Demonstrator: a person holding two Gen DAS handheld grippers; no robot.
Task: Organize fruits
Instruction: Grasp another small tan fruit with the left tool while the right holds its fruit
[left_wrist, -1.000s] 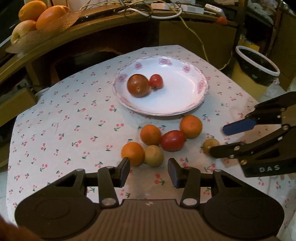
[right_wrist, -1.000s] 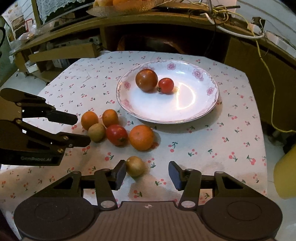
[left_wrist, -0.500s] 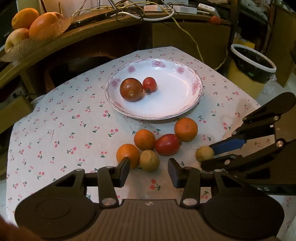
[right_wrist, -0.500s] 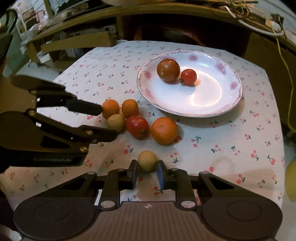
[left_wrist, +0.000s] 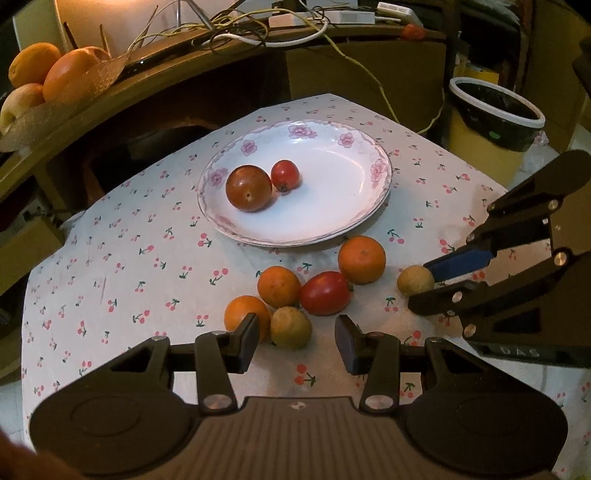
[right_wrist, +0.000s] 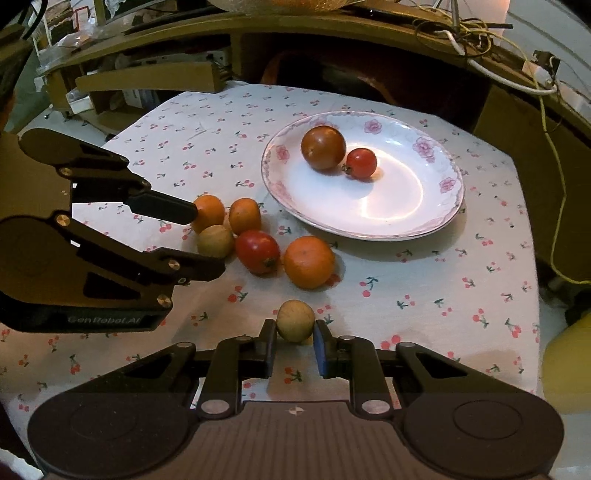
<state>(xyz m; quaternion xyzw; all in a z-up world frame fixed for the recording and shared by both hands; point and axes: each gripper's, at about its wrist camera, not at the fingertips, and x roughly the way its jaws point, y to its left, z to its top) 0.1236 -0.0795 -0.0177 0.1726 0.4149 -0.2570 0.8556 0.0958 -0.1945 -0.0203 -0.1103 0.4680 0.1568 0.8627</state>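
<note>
A white flowered plate (left_wrist: 343, 206) (right_wrist: 406, 206) holds a dark tomato (left_wrist: 248, 187) (right_wrist: 323, 147) and a small red tomato (left_wrist: 284, 174) (right_wrist: 361, 163). On the cloth lie three oranges, one of them large (left_wrist: 362, 259) (right_wrist: 308, 261), a red tomato (left_wrist: 325, 297) (right_wrist: 257, 251) and a yellow-brown fruit (left_wrist: 290, 327) (right_wrist: 215, 240). My right gripper (right_wrist: 294, 341) (left_wrist: 424, 285) is shut on a second small yellow-brown fruit (right_wrist: 295, 320) (left_wrist: 415, 280). My left gripper (left_wrist: 295, 341) (right_wrist: 207, 240) is open and empty, just in front of the fruit cluster.
A wooden shelf behind the table carries a basket of oranges (left_wrist: 48, 77) and cables (left_wrist: 258, 29). A bin (left_wrist: 495, 122) with a black liner stands at the table's right. The table edge (right_wrist: 532, 258) drops off on the right.
My right gripper closed around the small yellow-brown fruit and now holds it. My left gripper stayed open and drew slightly closer to the fruit cluster.
</note>
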